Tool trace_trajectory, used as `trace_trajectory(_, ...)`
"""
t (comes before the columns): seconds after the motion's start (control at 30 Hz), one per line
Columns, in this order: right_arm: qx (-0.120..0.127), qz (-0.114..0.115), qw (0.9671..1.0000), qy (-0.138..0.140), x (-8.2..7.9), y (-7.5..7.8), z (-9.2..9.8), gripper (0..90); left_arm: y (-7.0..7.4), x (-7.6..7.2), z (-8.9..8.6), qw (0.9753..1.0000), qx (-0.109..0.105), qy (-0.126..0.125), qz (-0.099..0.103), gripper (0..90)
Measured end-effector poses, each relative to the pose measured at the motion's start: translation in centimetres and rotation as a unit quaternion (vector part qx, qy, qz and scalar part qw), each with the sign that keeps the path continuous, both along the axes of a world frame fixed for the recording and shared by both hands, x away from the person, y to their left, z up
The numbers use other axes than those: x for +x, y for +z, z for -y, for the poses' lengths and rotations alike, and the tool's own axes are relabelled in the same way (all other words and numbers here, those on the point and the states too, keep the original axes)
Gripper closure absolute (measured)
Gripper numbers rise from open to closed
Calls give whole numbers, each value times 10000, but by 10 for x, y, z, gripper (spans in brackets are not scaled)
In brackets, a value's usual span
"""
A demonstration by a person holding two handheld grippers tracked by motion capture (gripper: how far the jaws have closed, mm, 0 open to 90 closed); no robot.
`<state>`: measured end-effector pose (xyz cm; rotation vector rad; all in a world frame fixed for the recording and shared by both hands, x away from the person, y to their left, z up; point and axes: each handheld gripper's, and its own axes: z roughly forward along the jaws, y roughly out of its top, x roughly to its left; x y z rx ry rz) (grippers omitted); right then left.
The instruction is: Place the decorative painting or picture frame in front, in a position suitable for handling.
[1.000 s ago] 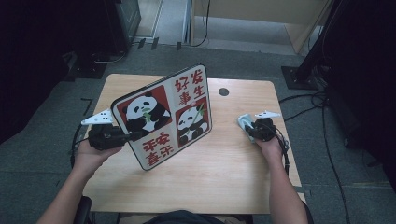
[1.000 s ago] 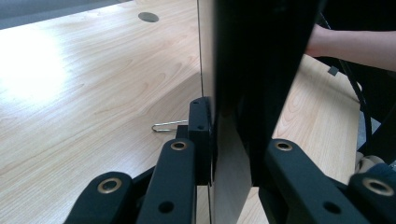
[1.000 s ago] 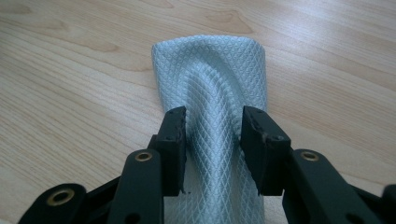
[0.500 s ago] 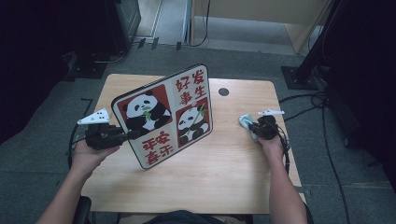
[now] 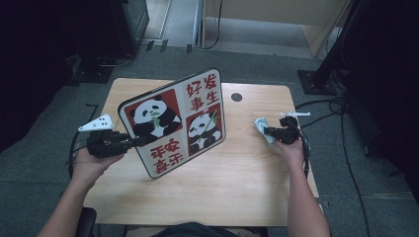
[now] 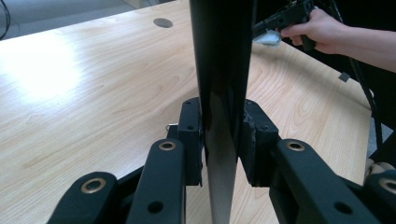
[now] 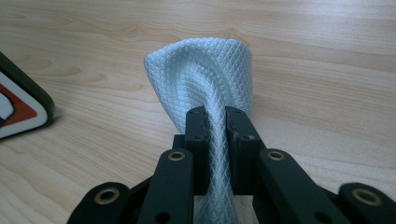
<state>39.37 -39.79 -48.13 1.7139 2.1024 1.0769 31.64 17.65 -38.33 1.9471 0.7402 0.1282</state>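
Panda board (image 5: 173, 123) is standing tilted on the wooden table (image 5: 237, 197), left of centre, its lower corner pointing toward the person's side; bare table is lying open in front of it and between it and the cloth (image 5: 263, 130); a round cable hole (image 5: 236, 97) is sitting near the far edge. Left gripper (image 6: 223, 140) is pinching the board's left edge, jaws closed on the thin dark rim; the board's long axis is running up and away to the right; its face is glossy, with rounded corners, a black border, and red and white panda panels. Right gripper (image 7: 216, 125) is clamping the pale blue cloth near the table's right edge; its weave is diamond-patterned, soft, bunched into a fold above the jaws.
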Motion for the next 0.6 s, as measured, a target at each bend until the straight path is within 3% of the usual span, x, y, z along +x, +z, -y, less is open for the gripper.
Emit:
trace_trajectory(0.17,66,5,10000,57,-1,9,-3,813,1,0,0,10000,28,35,-16,741)
trace_trajectory(0.6,128,72,9982,587,-7,26,-20,813,2,-1,0,10000,75,37,22,749)
